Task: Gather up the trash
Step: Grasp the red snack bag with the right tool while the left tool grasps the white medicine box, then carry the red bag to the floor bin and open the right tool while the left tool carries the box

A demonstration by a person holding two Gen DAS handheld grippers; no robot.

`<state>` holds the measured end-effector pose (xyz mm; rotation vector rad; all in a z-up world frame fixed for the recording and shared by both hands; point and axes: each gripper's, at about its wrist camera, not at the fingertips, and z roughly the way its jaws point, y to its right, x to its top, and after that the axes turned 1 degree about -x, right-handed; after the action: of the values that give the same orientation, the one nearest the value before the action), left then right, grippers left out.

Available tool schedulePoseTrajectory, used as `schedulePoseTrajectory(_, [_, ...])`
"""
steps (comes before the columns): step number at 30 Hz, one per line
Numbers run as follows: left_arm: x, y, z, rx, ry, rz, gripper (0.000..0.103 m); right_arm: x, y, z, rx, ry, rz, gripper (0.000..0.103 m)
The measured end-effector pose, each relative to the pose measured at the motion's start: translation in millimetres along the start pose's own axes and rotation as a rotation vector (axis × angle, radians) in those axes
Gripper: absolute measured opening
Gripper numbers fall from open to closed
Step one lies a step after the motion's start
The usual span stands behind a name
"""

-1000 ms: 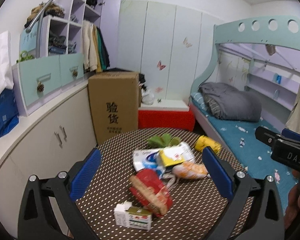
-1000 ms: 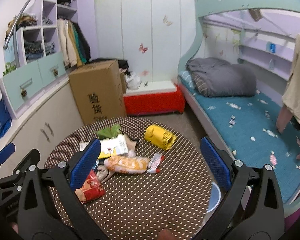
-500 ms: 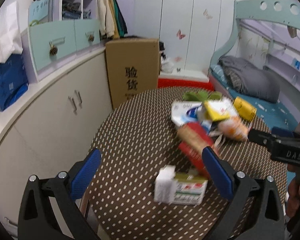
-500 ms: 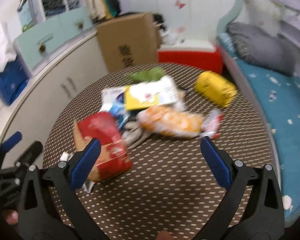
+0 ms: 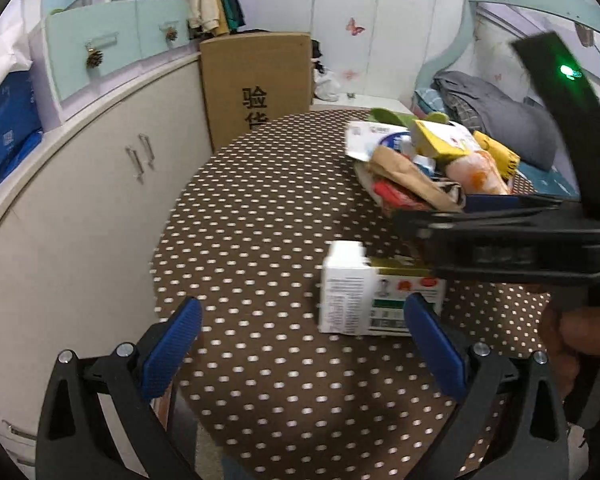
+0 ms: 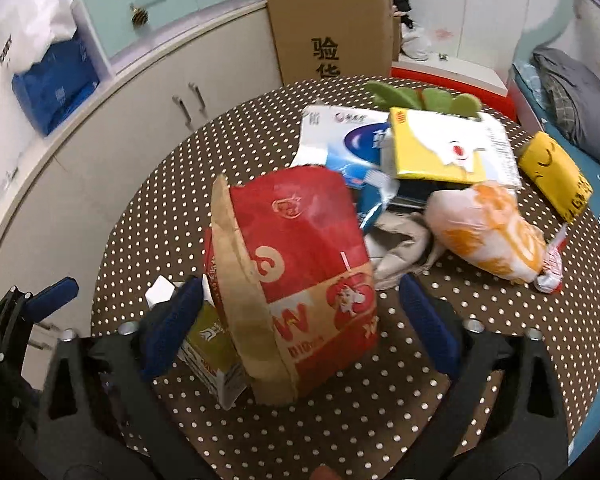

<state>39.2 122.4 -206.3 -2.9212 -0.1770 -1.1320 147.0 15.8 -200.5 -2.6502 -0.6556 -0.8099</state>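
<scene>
**Two hand-held grippers over the trash pile**

Red paper bag [image 6: 296, 280] stands between the right hand-held gripper [image 6: 300, 320] pads, jaws closing, not pressing yet. Judged light, crumply and soft (crushes easily), best pinched mid-body across its flat sides. Left hand-held gripper [image 5: 300, 344] is wide open, holding nothing; the white carton [image 5: 364, 292] lies just ahead near its right pad on the dotted desk [image 5: 260, 208].
</scene>
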Motion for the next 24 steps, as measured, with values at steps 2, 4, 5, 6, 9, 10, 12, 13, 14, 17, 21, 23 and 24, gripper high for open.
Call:
schedulePoseTrajectory(2, [0.2,9.7,5.6,-0.014,-0.009,0.018,0.099,-2.2,2.2,-4.2,0.001,0.013,-0.002,0.063])
schedulePoseTrajectory(4, [1.1,16.6,12.4,-0.017,-0.016,0.032,0.099,-5.7,3.5,-11.3,0.014,0.026,-0.017,0.060])
schedulePoseTrajectory(5, [2.2,20.7,17.1,-0.022,-0.021,0.040,0.099,-7.4,6.5,-15.8,0.023,0.035,-0.014,0.056])
schedulePoseTrajectory(6, [2.4,23.5,21.1,-0.026,-0.023,0.042,0.099,-8.7,9.8,-20.1,0.033,0.045,-0.008,0.053])
schedulePoseTrajectory(9, [4.2,31.3,36.5,-0.027,-0.044,0.052,0.099,-11.9,21.7,-33.7,0.041,0.069,0.016,0.048])
schedulePoseTrajectory(10, [5.0,33.4,42.1,-0.023,-0.054,0.056,0.099,-14.4,25.2,-38.1,0.053,0.076,0.028,0.047])
schedulePoseTrajectory(12, [7.0,35.4,50.0,-0.031,-0.067,0.056,0.099,-17.9,33.0,-45.2,0.058,0.083,0.043,0.045])
schedulePoseTrajectory(13, [7.7,35.5,52.2,-0.038,-0.074,0.050,0.099,-19.5,37.3,-48.6,0.063,0.088,0.052,0.044])
schedulePoseTrajectory(14, [9.2,34.2,53.0,-0.044,-0.079,0.043,0.099,-20.9,41.4,-51.8,0.069,0.093,0.061,0.043])
schedulePoseTrajectory(17, [14.9,32.8,54.3,-0.033,-0.079,0.024,0.099,-26.1,50.0,-61.3,0.088,0.112,0.088,0.038])
schedulePoseTrajectory(21, [22.8,35.3,45.9,-0.022,-0.054,0.016,0.099,-29.8,60.7,-68.2,0.105,0.120,0.113,0.037])
schedulePoseTrajectory(23, [25.8,40.3,45.5,-0.015,-0.050,0.027,0.099,-29.9,62.0,-68.1,0.101,0.124,0.115,0.038])
schedulePoseTrajectory(24, [25.8,41.9,46.8,-0.005,-0.053,0.029,0.099,-30.4,61.5,-68.5,0.096,0.124,0.112,0.039])
